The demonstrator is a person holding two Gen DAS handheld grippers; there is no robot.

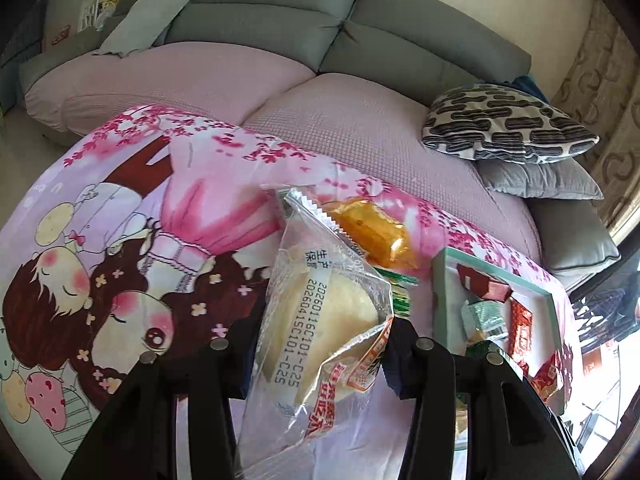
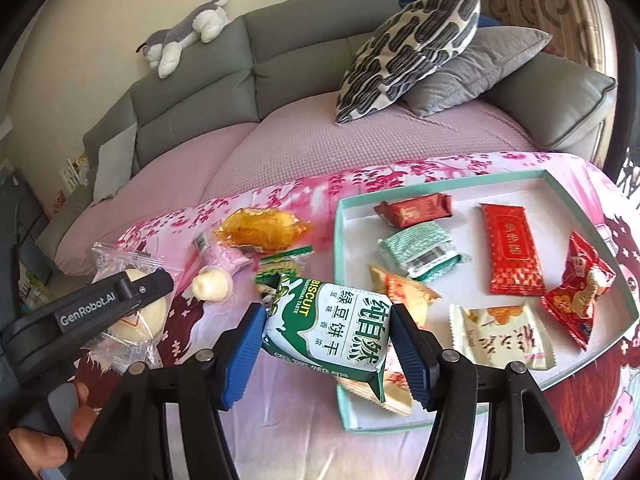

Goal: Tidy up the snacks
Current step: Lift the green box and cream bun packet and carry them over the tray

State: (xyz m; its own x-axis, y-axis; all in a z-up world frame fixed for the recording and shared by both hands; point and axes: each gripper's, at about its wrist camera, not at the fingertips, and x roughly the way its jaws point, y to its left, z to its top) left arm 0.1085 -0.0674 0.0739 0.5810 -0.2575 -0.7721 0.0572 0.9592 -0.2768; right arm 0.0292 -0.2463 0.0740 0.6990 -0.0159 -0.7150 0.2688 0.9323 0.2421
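Both tongs carry snacks, so sorting is midway. The left gripper (image 1: 320, 344) pinches a clear-wrapped bun (image 1: 320, 320) between its pads. Beyond it, an orange pastry (image 2: 262, 229) and small sweets remain on the cloth. The right gripper (image 2: 328, 336) clamps a green biscuit pack (image 2: 328, 332), just before the tray (image 2: 344, 256), which holds several packets.

Both views are taken from the wrists, looking forward and steeply down along the fingers, close above a printed cloth (image 1: 120, 240), with a grey sofa (image 1: 280, 20) seen at the far side. In the left view the tray (image 1: 548, 292) is caught only at the right edge. In the right view the tray (image 2: 340, 240) is seen near and almost whole, and the left gripper (image 2: 132, 296) enters at the left. An orange pack (image 1: 376, 232) (image 2: 260, 228) and a patterned cushion (image 1: 508, 124) (image 2: 412, 48) are shared by both.
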